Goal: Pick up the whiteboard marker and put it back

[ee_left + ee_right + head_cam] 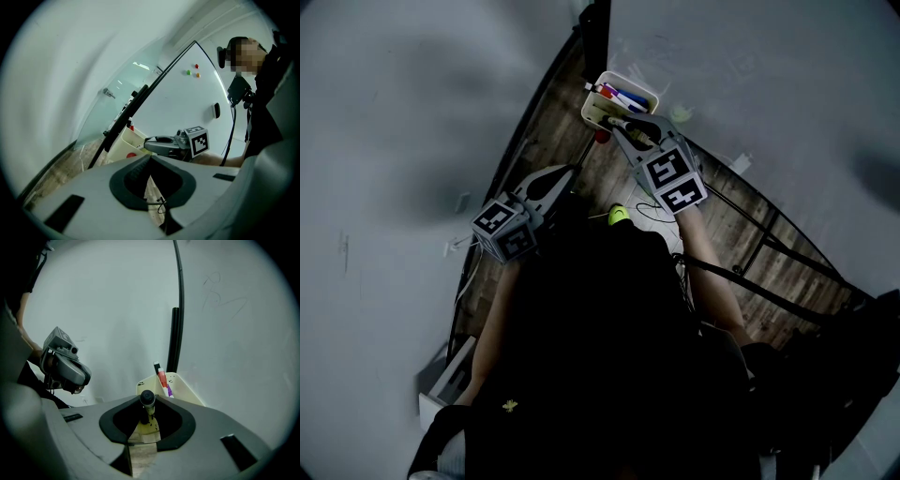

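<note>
Whiteboard marker (147, 398) beside pens (162, 379) in bin (186, 392)

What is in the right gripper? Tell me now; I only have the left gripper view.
Observer: The right gripper is shut on a marker, with its dark cap facing that gripper's camera.
Operator: Report what the bin holds.
Observer: The bin has a red marker and a purple marker leaning together inside it.
Operator: Place the held marker against the bin.
Observer: In the head view the gripper's tips are over the bin's near end, so the marker looks to be at the bin and not out over the floor.
</note>
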Motion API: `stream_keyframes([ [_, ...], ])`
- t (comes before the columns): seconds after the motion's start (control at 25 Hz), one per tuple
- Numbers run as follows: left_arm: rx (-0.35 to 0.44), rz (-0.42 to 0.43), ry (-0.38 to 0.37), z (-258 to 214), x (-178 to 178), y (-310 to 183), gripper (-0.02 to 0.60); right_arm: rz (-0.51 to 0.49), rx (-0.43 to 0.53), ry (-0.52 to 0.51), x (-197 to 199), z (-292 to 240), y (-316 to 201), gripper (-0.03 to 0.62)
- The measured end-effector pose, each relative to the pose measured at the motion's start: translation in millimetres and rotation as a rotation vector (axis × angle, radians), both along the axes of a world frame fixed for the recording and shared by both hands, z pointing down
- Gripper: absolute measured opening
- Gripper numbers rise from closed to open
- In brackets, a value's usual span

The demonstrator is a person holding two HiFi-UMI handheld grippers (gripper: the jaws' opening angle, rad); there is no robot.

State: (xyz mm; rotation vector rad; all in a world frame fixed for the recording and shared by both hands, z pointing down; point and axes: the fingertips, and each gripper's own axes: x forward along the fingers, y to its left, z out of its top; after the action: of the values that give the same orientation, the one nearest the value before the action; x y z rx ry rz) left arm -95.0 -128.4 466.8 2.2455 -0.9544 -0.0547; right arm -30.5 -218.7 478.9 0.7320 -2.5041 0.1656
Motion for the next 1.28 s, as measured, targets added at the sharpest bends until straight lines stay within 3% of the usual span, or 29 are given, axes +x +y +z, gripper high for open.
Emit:
stream_keyframes([
  [0.68,0.025,0.022,-0.007,-2,2,10,0.020,-0.008,0.033,-0.033,0,-18,12,0.132],
  [1.08,0.062,0.010,-0.005,-15,21,18,0.020,0.001,0.070,-0.084,21,-38,28,0.133],
  [1.28,0.095,-0.011,-0.040,-18,32,30,0.020,-0.015,0.070,-0.111,35,-42,45,0.132],
])
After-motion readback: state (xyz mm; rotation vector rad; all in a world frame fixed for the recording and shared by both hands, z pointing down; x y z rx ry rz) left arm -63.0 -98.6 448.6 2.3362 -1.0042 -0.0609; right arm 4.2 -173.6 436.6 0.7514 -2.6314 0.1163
